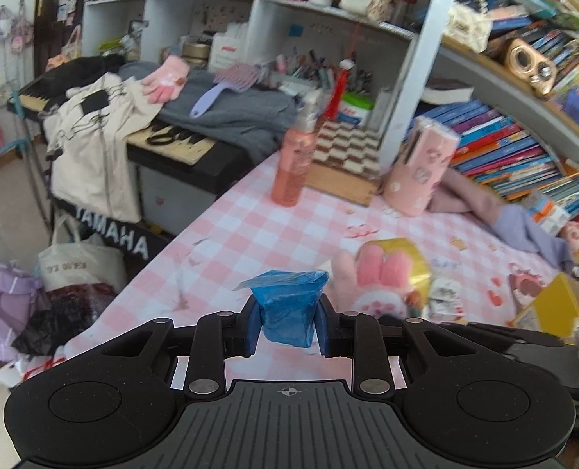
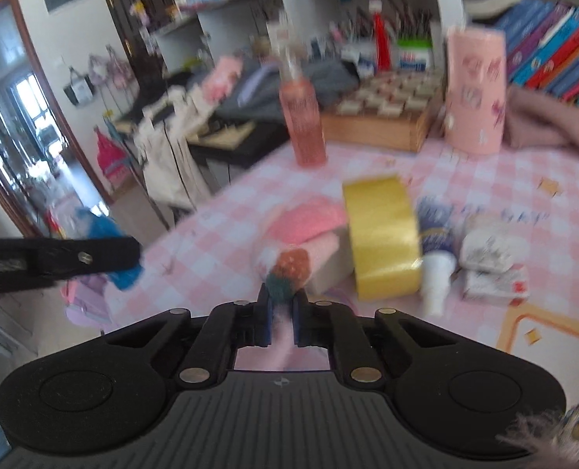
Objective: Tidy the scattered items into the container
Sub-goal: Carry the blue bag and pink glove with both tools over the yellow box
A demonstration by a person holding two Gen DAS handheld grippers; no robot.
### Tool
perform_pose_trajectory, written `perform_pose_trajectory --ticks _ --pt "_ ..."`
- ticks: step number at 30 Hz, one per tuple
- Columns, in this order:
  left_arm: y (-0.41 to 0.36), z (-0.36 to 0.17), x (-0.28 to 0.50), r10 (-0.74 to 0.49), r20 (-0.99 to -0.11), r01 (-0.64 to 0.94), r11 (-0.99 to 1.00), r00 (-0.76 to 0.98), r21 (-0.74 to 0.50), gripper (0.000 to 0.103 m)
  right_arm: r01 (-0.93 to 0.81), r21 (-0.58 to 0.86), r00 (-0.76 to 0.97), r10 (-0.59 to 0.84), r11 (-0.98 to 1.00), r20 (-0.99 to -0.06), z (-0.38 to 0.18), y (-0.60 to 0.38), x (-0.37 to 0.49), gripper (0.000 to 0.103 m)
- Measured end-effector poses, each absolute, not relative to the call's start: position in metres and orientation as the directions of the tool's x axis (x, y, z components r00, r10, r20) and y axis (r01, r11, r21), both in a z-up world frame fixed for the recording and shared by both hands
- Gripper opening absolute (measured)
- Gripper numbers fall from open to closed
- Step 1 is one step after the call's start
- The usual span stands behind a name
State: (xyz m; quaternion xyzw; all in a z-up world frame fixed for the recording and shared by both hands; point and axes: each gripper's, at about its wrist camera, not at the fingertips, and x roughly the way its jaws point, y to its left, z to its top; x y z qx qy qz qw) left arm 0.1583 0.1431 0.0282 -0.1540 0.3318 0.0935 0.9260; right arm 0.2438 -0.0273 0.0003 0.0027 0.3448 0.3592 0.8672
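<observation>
Scattered items lie on the pink checked tabletop, and two of them are already taken up. Furthest left, the left gripper is clenched on a blue plastic packet, lifted clear of the cloth; its long axis runs along the fingers, with the wider, flared end pointing away from the hand toward the shelves. Next over, the right gripper is pinched tight on a small dark-green pompom with a brown woolly ball above it, which looks attached to the pink plush toy lying flat beside it; blur hides the join. That toy lies with its length running away from the gripper, toward the roll of yellow tape standing on edge just to its right. A white tube with a blue label lies just beyond the tape.

No container is clearly identifiable; the yellow box edge at the right is a guess. To do this step well, I would lift the toy slowly, since a pompom is a weak hold and the body may swing or drag the tape over. Keep the blue packet level and squeezed no harder.
</observation>
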Motion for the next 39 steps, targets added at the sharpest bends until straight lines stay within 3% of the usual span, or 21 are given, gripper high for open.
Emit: perform_pose_trajectory --ticks 7,19,26,39 --pt "0.125 0.041 0.141 -0.033 -0.573 -0.164 0.943 0.819 -0.289 0.026 -0.560 0.210 0.625 0.575 0.802 -0.528 0.037 -0.074 0.203 0.008" --pt "0.089 0.054 0.098 -0.198 -0.516 0.012 0.940 0.833 -0.342 0.026 -0.445 0.161 0.724 0.460 0.881 -0.514 0.055 -0.115 0.128 0.008" --pt "0.084 0.065 0.062 -0.225 -0.511 0.052 0.942 0.830 -0.331 0.026 -0.363 0.165 0.766 0.395 0.917 -0.508 0.064 -0.139 0.069 0.008" --pt "0.044 0.049 0.021 -0.403 -0.544 0.222 0.903 0.736 -0.368 0.025 -0.223 0.166 0.802 0.278 0.961 -0.530 0.062 -0.169 -0.013 0.007"
